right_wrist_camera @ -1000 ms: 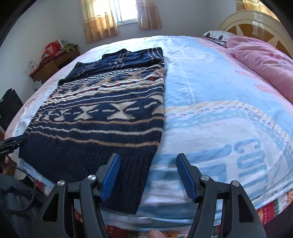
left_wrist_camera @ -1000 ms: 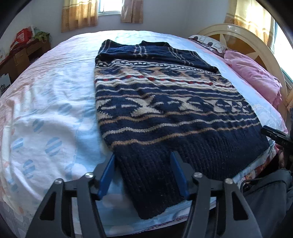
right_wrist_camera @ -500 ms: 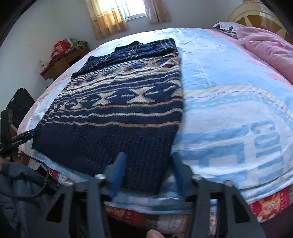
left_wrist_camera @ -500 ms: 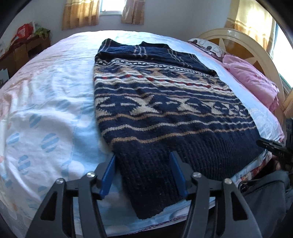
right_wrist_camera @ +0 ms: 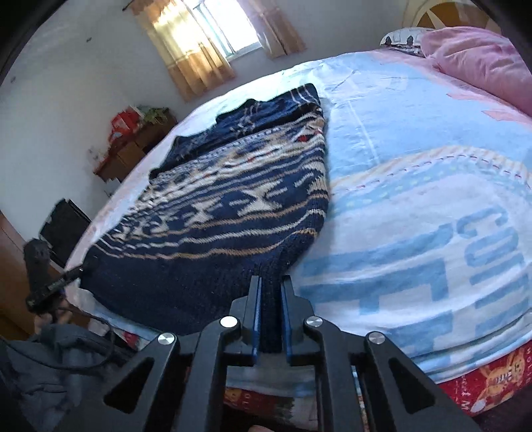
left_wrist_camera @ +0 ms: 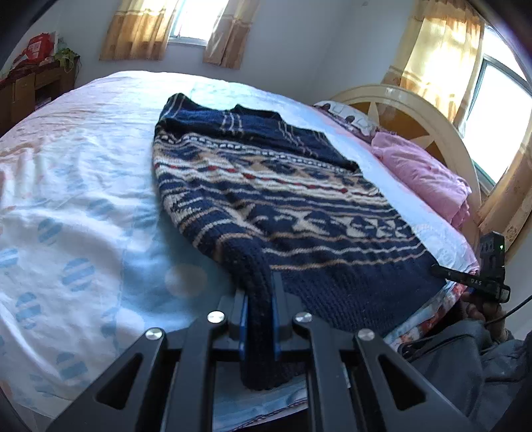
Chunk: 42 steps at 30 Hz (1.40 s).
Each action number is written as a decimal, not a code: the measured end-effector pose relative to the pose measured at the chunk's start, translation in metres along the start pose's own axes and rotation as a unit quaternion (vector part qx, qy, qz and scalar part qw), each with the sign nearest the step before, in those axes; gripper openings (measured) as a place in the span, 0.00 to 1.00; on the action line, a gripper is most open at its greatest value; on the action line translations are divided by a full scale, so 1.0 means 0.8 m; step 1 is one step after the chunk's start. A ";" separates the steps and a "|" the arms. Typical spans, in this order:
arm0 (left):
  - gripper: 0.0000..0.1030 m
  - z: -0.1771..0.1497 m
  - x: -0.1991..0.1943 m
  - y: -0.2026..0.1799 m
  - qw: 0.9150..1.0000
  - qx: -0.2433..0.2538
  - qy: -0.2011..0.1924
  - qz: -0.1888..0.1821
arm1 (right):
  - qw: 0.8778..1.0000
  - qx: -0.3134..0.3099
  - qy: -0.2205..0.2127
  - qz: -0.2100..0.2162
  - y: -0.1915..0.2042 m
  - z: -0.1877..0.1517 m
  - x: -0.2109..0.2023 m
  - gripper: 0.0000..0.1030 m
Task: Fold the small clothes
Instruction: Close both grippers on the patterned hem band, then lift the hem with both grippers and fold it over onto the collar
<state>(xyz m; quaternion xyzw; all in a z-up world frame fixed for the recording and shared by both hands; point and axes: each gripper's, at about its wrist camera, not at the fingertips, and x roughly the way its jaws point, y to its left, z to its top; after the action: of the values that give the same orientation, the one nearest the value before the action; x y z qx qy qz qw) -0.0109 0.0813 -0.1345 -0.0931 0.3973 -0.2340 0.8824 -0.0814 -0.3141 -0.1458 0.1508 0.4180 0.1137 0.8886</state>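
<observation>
Your left wrist camera sits low at the near edge of the bed [left_wrist_camera: 83, 186], looking down along its gripper [left_wrist_camera: 259, 319] toward the headboard [left_wrist_camera: 432, 133]. Your right wrist camera looks likewise, angled toward the curtained window [right_wrist_camera: 212, 36]. Both share the sweater [left_wrist_camera: 282, 199] close up.

This was a bedroom in a home. A big bed [left_wrist_camera: 83, 186] with a blue and white sheet filled the middle, with a pink pillow [left_wrist_camera: 422, 172] and a round headboard [left_wrist_camera: 415, 109] at the right. Curtains [left_wrist_camera: 139, 30] hung by a window at the top.

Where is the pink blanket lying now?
In the left wrist view the pink blanket lies at the right, against the cream headboard, beyond the navy sweater.
</observation>
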 end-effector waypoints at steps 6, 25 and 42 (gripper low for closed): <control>0.11 0.003 -0.012 0.003 1.000 -0.005 -0.020 -0.020 | 0.999 -0.020 -0.040 0.027 0.009 0.003 -0.023 0.09; 0.10 0.104 -0.035 0.019 0.988 -0.043 -0.109 -0.099 | 0.983 0.002 -0.153 0.105 0.029 0.118 -0.063 0.07; 0.10 0.226 0.028 0.075 0.980 -0.105 -0.126 -0.117 | 0.983 0.017 -0.162 0.086 0.040 0.273 -0.004 0.06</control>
<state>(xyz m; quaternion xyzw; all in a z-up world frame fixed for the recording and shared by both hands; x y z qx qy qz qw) 0.1574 0.1188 -0.0498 -0.2596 0.2916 -0.2788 0.8774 0.0837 -0.3229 0.0002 0.2175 0.2560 0.1564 0.9288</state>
